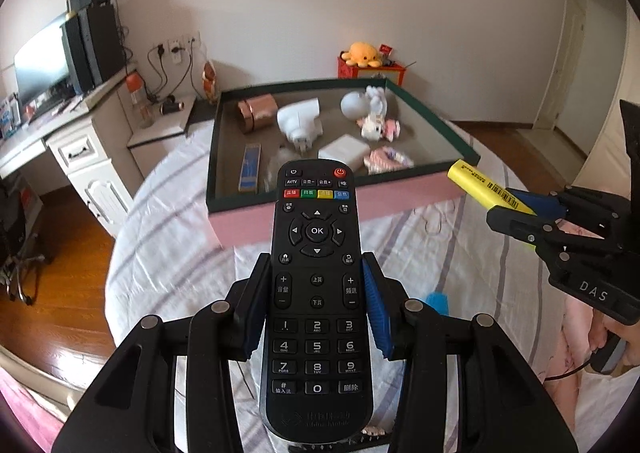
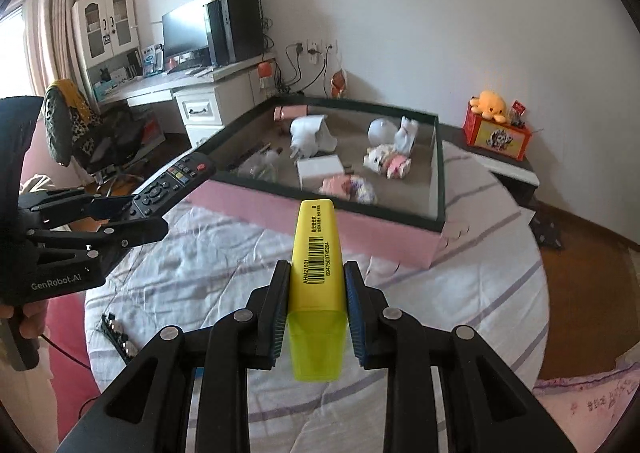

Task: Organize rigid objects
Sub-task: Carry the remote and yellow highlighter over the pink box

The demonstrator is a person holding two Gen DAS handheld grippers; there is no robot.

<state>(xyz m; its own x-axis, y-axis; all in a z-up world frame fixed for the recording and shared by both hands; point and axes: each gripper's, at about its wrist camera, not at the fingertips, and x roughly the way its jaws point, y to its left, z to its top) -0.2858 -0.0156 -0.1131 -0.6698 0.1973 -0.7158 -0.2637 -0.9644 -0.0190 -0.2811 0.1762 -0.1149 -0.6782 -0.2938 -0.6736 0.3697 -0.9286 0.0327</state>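
A black TV remote [image 1: 317, 293] points away from me, clamped at mid-length by my left gripper [image 1: 316, 273], which is shut on it. In the right wrist view that remote [image 2: 172, 183] and left gripper [image 2: 120, 213] appear at the left. My right gripper [image 2: 316, 273] is shut on a yellow highlighter [image 2: 318, 265] with a barcode label; from the left wrist view this highlighter [image 1: 486, 185] and right gripper [image 1: 516, 205] show at the right. Both are held above the bed, short of a pink box [image 1: 400, 193] with a dark green rim [image 2: 438, 169].
The box holds a white adapter [image 1: 300, 121], a white block [image 1: 344, 149], plush toys [image 1: 376, 113], a copper cylinder [image 1: 256, 113] and a blue item [image 1: 250, 169]. The striped bedsheet [image 2: 224, 253] carries a small dark strip [image 2: 118, 335]. A white desk [image 2: 200, 93] with monitor stands left.
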